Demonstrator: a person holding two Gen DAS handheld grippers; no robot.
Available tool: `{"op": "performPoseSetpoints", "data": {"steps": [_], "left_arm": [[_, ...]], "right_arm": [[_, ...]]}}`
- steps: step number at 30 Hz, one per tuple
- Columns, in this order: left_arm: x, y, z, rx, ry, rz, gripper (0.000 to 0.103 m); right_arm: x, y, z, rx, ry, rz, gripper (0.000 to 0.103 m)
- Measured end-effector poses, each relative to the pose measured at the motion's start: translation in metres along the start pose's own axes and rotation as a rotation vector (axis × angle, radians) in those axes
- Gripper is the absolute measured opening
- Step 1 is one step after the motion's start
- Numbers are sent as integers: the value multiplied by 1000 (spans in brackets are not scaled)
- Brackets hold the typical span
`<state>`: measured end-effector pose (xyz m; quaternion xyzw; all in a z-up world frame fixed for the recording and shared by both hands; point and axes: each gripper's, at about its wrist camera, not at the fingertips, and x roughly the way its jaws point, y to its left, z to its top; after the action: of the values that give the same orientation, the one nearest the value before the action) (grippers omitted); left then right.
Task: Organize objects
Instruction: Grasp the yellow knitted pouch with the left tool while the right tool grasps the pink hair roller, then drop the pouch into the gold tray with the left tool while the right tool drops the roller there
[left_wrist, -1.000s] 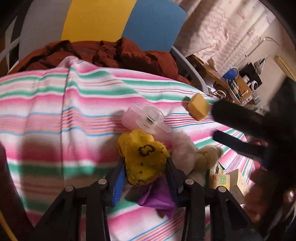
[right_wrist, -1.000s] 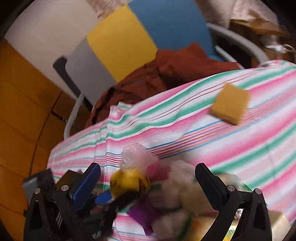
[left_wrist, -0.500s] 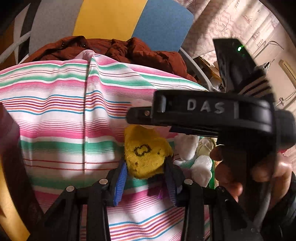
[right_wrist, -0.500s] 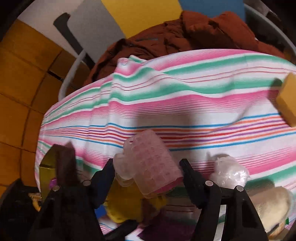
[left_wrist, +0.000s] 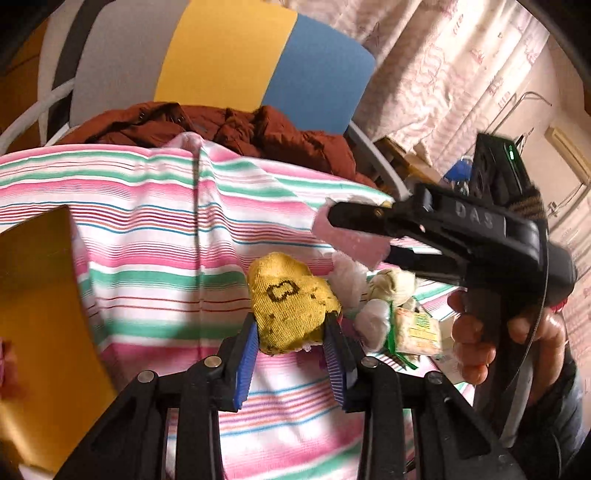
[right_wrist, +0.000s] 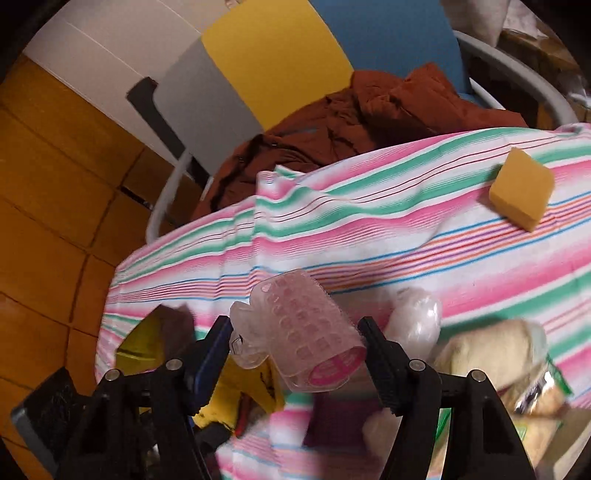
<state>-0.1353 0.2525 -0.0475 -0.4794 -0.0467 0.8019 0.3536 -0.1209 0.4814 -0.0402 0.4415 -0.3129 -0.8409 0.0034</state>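
Knitted yellow toy (left_wrist: 291, 302) between ribbed fingers (left_wrist: 245, 354)

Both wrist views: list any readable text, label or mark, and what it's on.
"DAS": raised letters on the black body of the right claw, seen in the left wrist view.
Dark loop-shaped mark, not a readable letter: on the yellow knitted cloth toy held in the left claw.
Green and white printed snack packet: print too small and blurred to read.
Right wrist view: no legible text; the pink translucent plastic hair roller is unmarked.
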Motion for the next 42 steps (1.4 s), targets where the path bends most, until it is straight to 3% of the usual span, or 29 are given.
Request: {"op": "performPoseSetpoints", "data": {"steps": [11, 20, 26, 29, 33, 38, 42], "left_arm": [[-95, 27, -37, -4, -132, 66, 34], [-173, 98, -61, -83, -271, 261, 35], [-200, 156, -69, -200, -311, 370, 35], [-210, 171, -78, -221, -326, 397, 35], [-208, 182, -88, -251, -310, 421, 39], [-202, 192, -93, -289, -280, 432, 48], [-201, 185, -94, -279, -276, 432, 49]], "right_arm": [[-27, 69, -50, -119, -29, 98, 71], [-1, 175, -96, -371, -18, 70, 72], [25, 226, -121, -504, -10, 10, 73], [22, 221, -118, -453, -33, 13, 73], [7, 188, -101, -337, -91, -45, 77], [5, 139, -85, -218, -78, -159, 78], [24, 115, -84, -202, -2, -216, 78]]}}
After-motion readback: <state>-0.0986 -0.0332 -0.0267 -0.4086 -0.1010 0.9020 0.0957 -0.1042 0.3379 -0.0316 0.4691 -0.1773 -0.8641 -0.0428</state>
